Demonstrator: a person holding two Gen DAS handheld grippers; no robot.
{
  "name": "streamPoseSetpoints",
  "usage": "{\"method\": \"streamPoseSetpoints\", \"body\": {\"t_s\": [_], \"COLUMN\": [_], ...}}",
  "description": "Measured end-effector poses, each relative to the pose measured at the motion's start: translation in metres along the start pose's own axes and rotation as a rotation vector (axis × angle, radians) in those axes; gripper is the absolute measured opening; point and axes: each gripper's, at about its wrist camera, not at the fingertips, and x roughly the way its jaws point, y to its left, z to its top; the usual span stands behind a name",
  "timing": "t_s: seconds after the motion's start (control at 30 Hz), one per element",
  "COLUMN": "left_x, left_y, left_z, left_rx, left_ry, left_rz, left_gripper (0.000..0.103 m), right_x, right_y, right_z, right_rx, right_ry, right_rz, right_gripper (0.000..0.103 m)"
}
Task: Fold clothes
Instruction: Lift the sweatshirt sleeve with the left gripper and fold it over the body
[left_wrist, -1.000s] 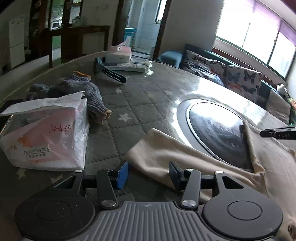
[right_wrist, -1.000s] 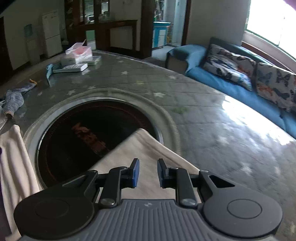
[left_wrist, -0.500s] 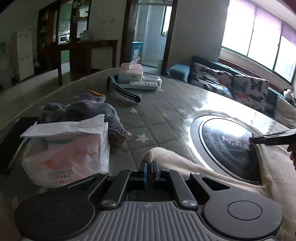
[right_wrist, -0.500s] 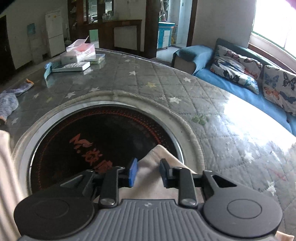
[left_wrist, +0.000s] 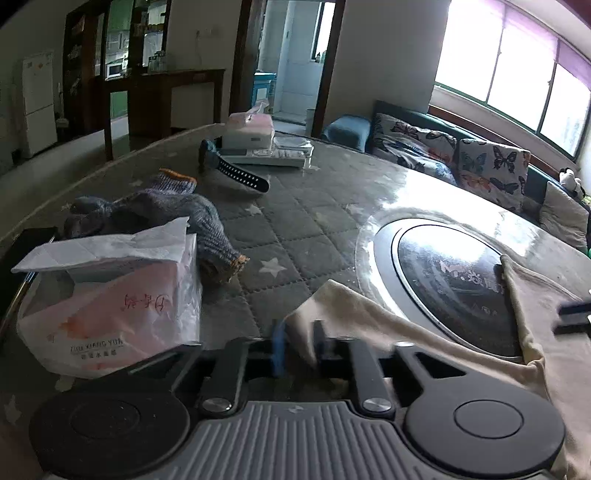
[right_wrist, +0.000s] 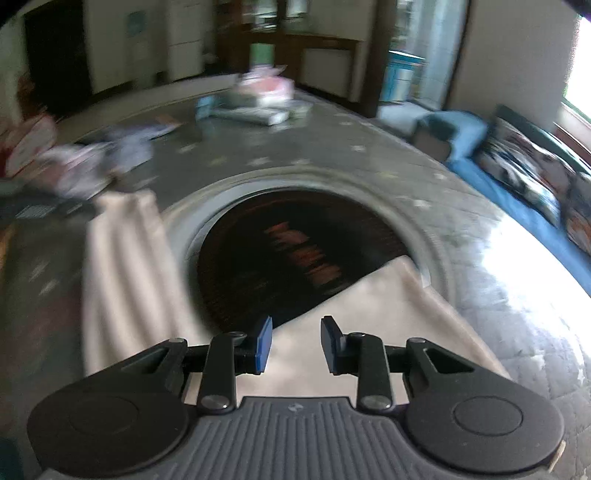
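The left gripper (left_wrist: 298, 345) is seen with its jaws set a narrow way apart; a corner of the cream garment (left_wrist: 369, 321) lies between them, though motion blur prevents a firm finding on whether the cloth is actually clamped. The right gripper (right_wrist: 295, 341) is seen with its jaws spread moderately wide, nothing being held; cream cloth lies below the gap.

All positions are given relative to the round dark glass inset (left_wrist: 454, 280) at the table's centre. The garment is draped along the near edge of the inset: one corner is at the left gripper, to the near left of the inset, and another corner (left_wrist: 509, 269) overlaps the inset's right rim. In the right wrist view, which is heavily blurred, the garment (right_wrist: 376, 317) covers the near right portion of the inset (right_wrist: 295, 251), and a further strip (right_wrist: 122, 266) runs along the inset's left side.

To the left of the inset, a tissue pack in a plastic bag (left_wrist: 110, 295) is recorded, with a knitted grey glove (left_wrist: 177, 214) just beyond it. Farther from the inset, a dark wristband (left_wrist: 236, 173) and a tissue box (left_wrist: 249, 129) stacked on flat items are noted. Everything rests on the quilted star-patterned table cover (left_wrist: 295, 229). Beyond the inset to the right, a sofa with butterfly cushions (left_wrist: 491, 166) is observed.
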Motion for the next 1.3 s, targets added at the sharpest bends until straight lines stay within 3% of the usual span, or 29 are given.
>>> {"method": "streamPoseSetpoints", "body": {"t_s": [0.17, 0.27, 0.3, 0.33, 0.43, 0.6, 0.67, 1.0, 1.2, 1.3], "left_x": [0.003, 0.008, 0.008, 0.009, 0.007, -0.011, -0.015, -0.027, -0.016, -0.021], "left_y": [0.005, 0.006, 0.006, 0.006, 0.005, -0.001, -0.003, -0.023, -0.016, -0.016], "left_z": [-0.003, -0.004, -0.004, -0.004, -0.001, 0.015, 0.021, 0.044, 0.042, 0.042], "left_rx": [-0.042, -0.055, -0.055, -0.053, -0.044, -0.013, -0.001, 0.063, 0.029, 0.031], "left_ry": [0.033, 0.042, 0.037, 0.035, 0.009, -0.095, -0.115, -0.165, -0.124, -0.131], "left_rz": [-0.039, -0.037, -0.042, -0.046, -0.036, -0.033, -0.037, -0.089, -0.078, -0.089], "left_gripper": [0.041, 0.037, 0.03, 0.016, 0.007, 0.005, 0.005, 0.005, 0.005, 0.005], "right_x": [-0.014, -0.015, -0.014, -0.014, -0.014, -0.016, -0.02, -0.017, -0.016, -0.019], "right_y": [0.046, 0.066, 0.069, 0.073, 0.087, 0.111, 0.108, 0.115, 0.118, 0.111], "right_z": [-0.022, -0.033, -0.035, -0.037, -0.043, -0.05, -0.046, -0.048, -0.05, -0.044], "right_rx": [-0.094, -0.127, -0.128, -0.133, -0.155, -0.252, -0.226, -0.207, -0.195, -0.165], "right_ry": [0.032, 0.043, 0.042, 0.042, 0.04, 0.027, 0.01, 0.004, 0.004, -0.022], "right_rz": [0.043, 0.051, 0.05, 0.05, 0.051, 0.032, 0.05, 0.132, 0.182, 0.161], "right_gripper": [0.028, 0.028, 0.028, 0.028, 0.028, 0.027, 0.027, 0.028, 0.028, 0.028]}}
